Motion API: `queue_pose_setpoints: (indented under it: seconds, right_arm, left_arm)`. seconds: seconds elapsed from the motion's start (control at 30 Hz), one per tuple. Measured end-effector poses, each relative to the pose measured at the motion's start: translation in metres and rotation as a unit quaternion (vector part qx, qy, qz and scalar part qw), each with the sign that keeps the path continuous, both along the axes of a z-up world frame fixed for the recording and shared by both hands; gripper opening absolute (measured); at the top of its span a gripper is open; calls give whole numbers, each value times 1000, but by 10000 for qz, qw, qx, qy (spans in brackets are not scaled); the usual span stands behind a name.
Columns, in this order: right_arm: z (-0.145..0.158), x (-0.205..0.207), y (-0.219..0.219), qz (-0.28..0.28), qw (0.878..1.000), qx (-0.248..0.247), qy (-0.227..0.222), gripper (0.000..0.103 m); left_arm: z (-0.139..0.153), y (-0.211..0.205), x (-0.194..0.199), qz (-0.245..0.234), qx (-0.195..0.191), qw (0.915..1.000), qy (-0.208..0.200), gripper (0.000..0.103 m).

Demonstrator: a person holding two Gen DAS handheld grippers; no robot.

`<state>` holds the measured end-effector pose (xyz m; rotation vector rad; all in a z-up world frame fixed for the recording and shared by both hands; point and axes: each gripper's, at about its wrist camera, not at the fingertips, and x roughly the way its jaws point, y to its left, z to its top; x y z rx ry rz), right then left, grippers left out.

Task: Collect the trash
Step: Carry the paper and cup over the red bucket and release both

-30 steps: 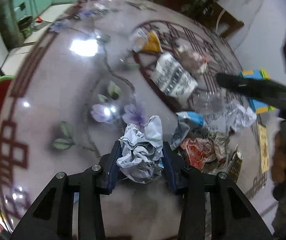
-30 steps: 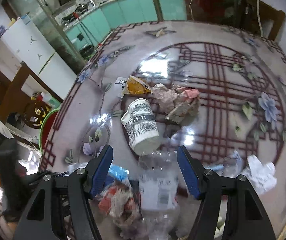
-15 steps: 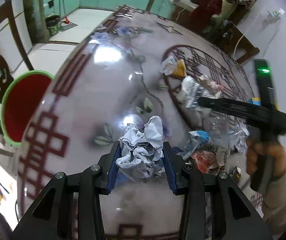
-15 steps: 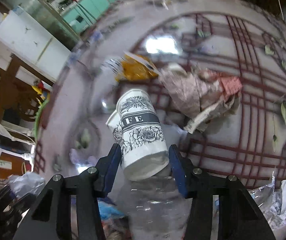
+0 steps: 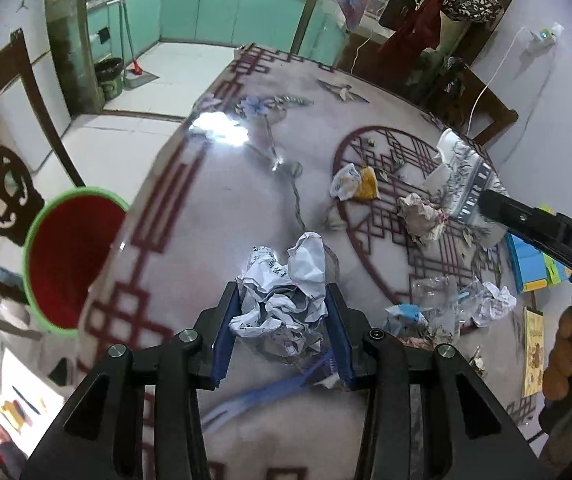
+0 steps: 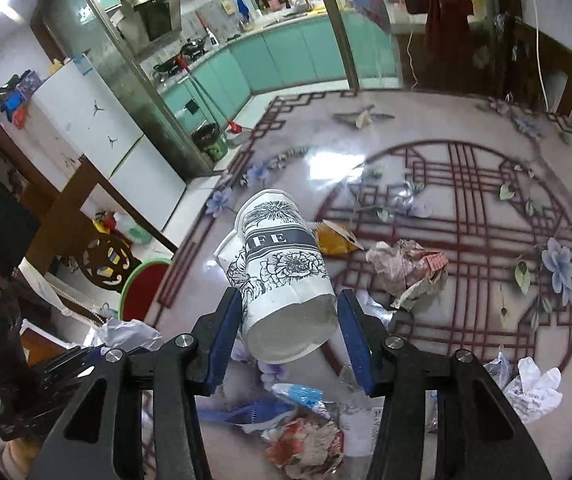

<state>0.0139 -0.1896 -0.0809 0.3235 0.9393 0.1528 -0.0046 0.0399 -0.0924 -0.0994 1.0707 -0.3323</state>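
My left gripper [image 5: 282, 312] is shut on a crumpled ball of printed white paper [image 5: 282, 280] and holds it above the patterned table [image 5: 214, 208]. My right gripper [image 6: 290, 304] is shut on a white paper cup with black flower print [image 6: 278, 256], bottom toward the camera, lifted off the table. In the left wrist view the cup [image 5: 466, 176] hangs at the right, with a right finger [image 5: 526, 216] across it. A red bin with a green rim [image 5: 66, 256] stands on the floor beyond the table's left edge.
Loose trash lies on the table: a yellow wrapper [image 5: 360, 182], crumpled brownish paper [image 5: 420, 216], a clear plastic bottle [image 5: 434, 292], white paper [image 5: 494, 304] and a red wrapper [image 6: 306, 444]. A blue plastic stick [image 5: 270, 392] lies under my left gripper. Wooden chairs stand around the table.
The right gripper moved from the clear bottle to the paper cup, shut on it and lifted it. The left gripper rose with the paper ball, and the red bin came further into view.
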Motion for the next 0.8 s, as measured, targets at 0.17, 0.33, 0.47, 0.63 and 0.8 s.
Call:
queue_pose_setpoints:
  seconds: [0.17, 0.33, 0.47, 0.63, 0.8]
  right_arm:
    - [10, -2, 16, -2, 10000, -46, -81, 48]
    - [13, 2, 34, 13, 9999, -76, -84, 48]
    - [15, 9, 48, -8, 9999, -91, -89, 48]
    - [18, 18, 69, -42, 9999, -113, -115, 48]
    - [19, 27, 89, -49, 9998, -130, -114, 48]
  left_arm:
    - [3, 12, 7, -10, 61, 10000, -64, 39]
    - [4, 28, 16, -20, 59, 9999, -87, 39]
    - [5, 42, 25, -31, 64, 9999, -118, 39]
    - [6, 61, 37, -34, 60, 9999, -155, 39]
    - [4, 81, 48, -12, 112, 9997, -204, 39]
